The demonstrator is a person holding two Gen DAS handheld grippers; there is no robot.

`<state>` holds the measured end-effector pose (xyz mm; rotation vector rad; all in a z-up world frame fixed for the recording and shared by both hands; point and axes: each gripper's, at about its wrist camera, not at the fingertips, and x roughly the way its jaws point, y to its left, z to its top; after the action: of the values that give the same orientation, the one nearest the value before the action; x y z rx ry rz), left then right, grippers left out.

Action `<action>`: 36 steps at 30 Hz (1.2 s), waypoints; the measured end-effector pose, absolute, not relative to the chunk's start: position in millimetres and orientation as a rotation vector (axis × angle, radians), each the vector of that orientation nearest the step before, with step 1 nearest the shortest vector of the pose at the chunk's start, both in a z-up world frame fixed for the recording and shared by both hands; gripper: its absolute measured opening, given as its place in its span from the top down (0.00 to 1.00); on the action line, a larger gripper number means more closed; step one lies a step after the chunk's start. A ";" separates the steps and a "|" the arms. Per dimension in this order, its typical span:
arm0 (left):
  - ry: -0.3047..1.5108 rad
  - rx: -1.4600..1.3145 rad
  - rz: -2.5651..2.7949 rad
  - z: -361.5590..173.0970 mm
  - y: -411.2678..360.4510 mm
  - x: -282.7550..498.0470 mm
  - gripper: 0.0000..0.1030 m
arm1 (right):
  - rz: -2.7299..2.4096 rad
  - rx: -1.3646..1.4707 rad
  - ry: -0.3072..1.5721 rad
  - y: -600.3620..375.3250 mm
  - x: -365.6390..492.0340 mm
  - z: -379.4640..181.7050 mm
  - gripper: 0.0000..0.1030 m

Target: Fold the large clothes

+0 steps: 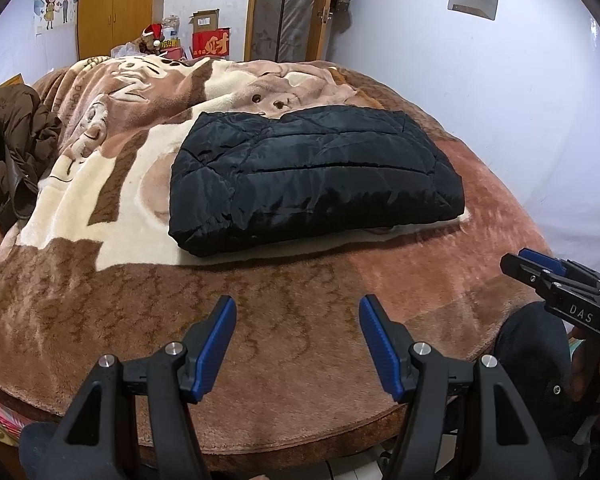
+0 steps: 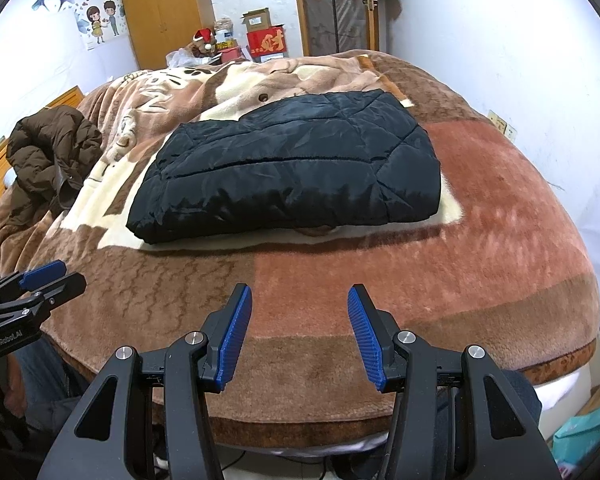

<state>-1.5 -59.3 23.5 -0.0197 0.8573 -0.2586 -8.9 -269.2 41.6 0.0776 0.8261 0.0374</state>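
Note:
A black quilted jacket (image 1: 312,176) lies folded into a flat rectangle on the bed's brown and cream blanket (image 1: 260,292); it also shows in the right wrist view (image 2: 292,172). My left gripper (image 1: 298,308) is open and empty, held over the near edge of the bed, well short of the jacket. My right gripper (image 2: 300,300) is open and empty too, over the near edge. Each gripper shows at the edge of the other's view: the right one (image 1: 540,276) and the left one (image 2: 44,276).
A crumpled brown puffer coat (image 2: 48,152) lies at the bed's left side (image 1: 12,136). Boxes and bags (image 2: 264,38) stand behind the bed by a wooden wardrobe (image 2: 164,12). A white wall (image 2: 520,60) runs along the right.

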 end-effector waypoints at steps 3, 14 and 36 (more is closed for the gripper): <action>0.856 -0.022 -0.262 23.7 -58.9 -1.5 0.36 | 0.036 0.081 0.828 -269.6 -8.7 41.4 0.51; 0.855 -0.019 -0.262 23.0 -59.6 -2.1 0.36 | 0.034 0.085 0.830 -272.2 -9.2 40.6 0.51; 0.860 -0.016 -0.265 23.4 -61.6 -4.9 0.36 | 0.036 0.086 0.831 -275.1 -8.4 40.4 0.51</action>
<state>-4.9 -61.6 23.4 -0.0163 0.8598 -0.2646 -8.4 -275.1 40.4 0.0862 0.8309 0.0364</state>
